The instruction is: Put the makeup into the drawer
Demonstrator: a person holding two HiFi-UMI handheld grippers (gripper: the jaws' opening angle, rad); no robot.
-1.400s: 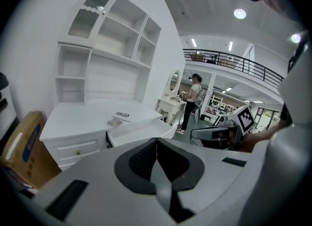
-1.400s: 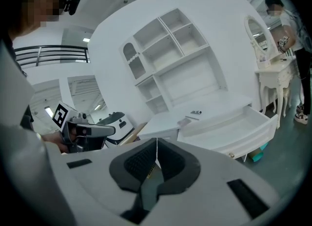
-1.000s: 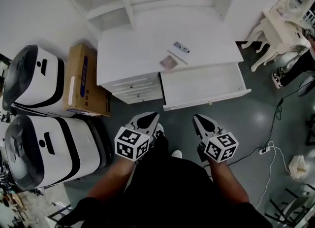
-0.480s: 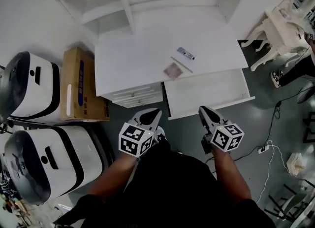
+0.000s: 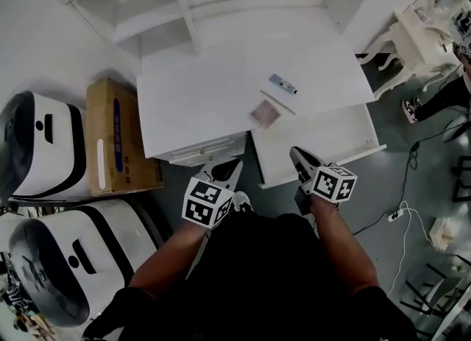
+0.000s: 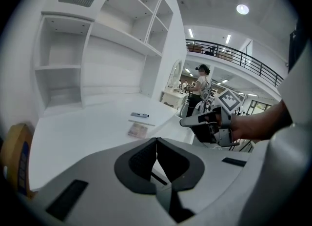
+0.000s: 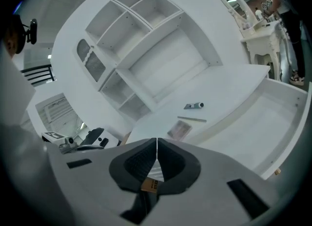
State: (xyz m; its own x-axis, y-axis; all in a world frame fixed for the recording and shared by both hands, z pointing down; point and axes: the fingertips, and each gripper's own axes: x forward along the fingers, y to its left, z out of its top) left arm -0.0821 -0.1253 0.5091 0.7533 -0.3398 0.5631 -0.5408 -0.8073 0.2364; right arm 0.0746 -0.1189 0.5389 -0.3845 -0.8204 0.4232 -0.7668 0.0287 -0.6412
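On the white desk [image 5: 199, 96] lie a small grey tube [image 5: 282, 84], a thin stick [image 5: 276, 102] and a flat brownish palette [image 5: 264, 113]. The drawer [image 5: 324, 137] under the desk's right side stands pulled out, and its inside looks bare. My left gripper [image 5: 227, 165] is shut and holds nothing, just short of the desk's front edge. Also shut and holding nothing, my right gripper [image 5: 296, 155] hangs over the drawer's front edge. The right gripper view shows the tube [image 7: 194, 106], the stick [image 7: 191, 119] and the palette [image 7: 179, 130] beyond the jaws [image 7: 156, 144]. They show too in the left gripper view, the palette [image 6: 138, 131] nearest.
A cardboard box [image 5: 110, 137] and two white machines [image 5: 40, 148] stand left of the desk. Open shelves [image 5: 147, 15] rise behind it. A white dressing table [image 5: 416, 34] stands at the right, with cables [image 5: 401, 214] on the floor. A person [image 6: 201, 81] stands far off.
Both grippers have moved forward toward the desk; the right one now reaches the drawer's front edge. The desk and drawer lie nearer in the head view. Both stay shut.
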